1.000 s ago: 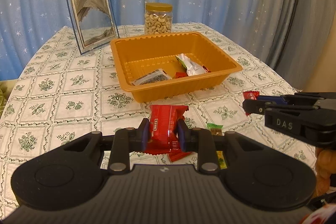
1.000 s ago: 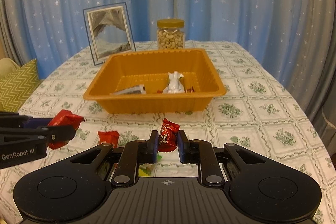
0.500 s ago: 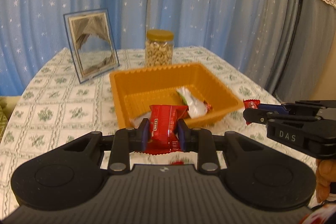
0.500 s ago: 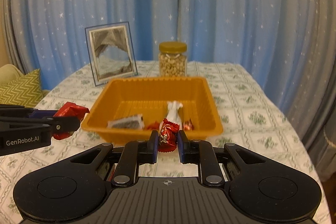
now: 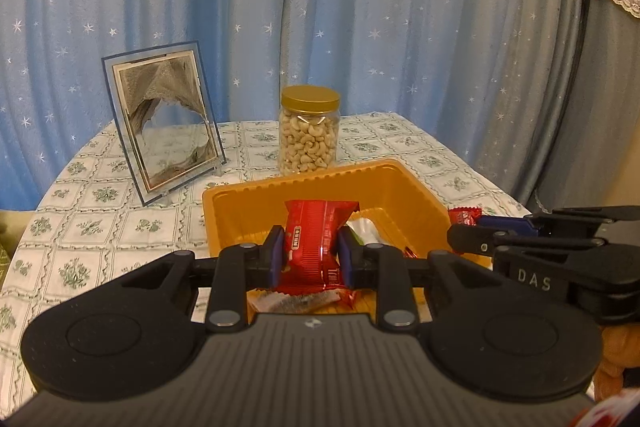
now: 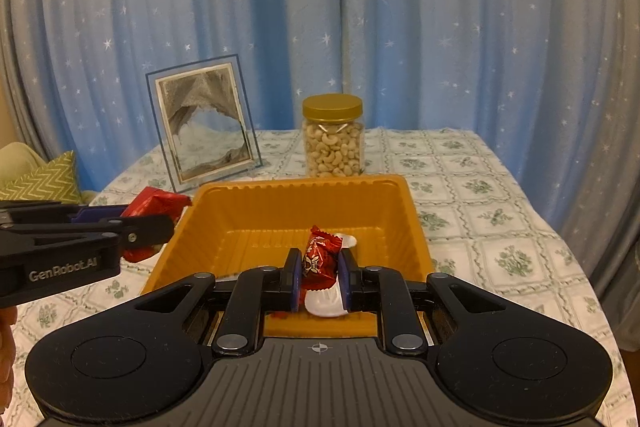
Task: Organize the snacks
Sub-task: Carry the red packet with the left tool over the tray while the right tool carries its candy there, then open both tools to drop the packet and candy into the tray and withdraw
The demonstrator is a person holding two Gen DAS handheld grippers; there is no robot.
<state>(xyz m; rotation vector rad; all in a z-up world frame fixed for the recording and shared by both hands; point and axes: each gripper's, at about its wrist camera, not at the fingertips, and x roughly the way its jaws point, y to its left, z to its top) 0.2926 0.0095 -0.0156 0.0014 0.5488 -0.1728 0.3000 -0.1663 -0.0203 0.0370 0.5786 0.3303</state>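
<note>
A flat red foil snack packet with white print (image 5: 316,243) stands upright between the blue pads of the left claw (image 5: 311,254), which is clamped on both of its sides and holds it in the air above the near left part of an orange rectangular plastic tray (image 5: 416,195). A smaller red foil-wrapped candy with twisted ends (image 6: 319,259) is pinched the same way in the right claw (image 6: 319,275), whose jaws stand nearly together on it above the near edge of the tray. From the right wrist view the left claw shows in profile at the tray's left rim, the red packet jutting past its tip. From the left wrist view the right claw comes in from the right at the tray's right rim, with the candy at its tip. Inside the tray lie a white crinkled wrapper (image 6: 349,239), partly hidden behind the candy, and a dark speckled clear packet (image 5: 296,301) at the near wall. The tray sits on a round desk covered with a white cloth printed in green floral squares (image 6: 500,211). Near the desk's far edge, just behind the tray, stands a clear plastic jar of cashews with a gold screw lid (image 6: 333,137), and to its left a blue-edged glass sand-art frame (image 6: 204,131) leans back. A blue curtain with white stars (image 6: 440,27) hangs behind the desk, and a green zigzag cushion (image 6: 44,179) shows off the desk's left edge.
</note>
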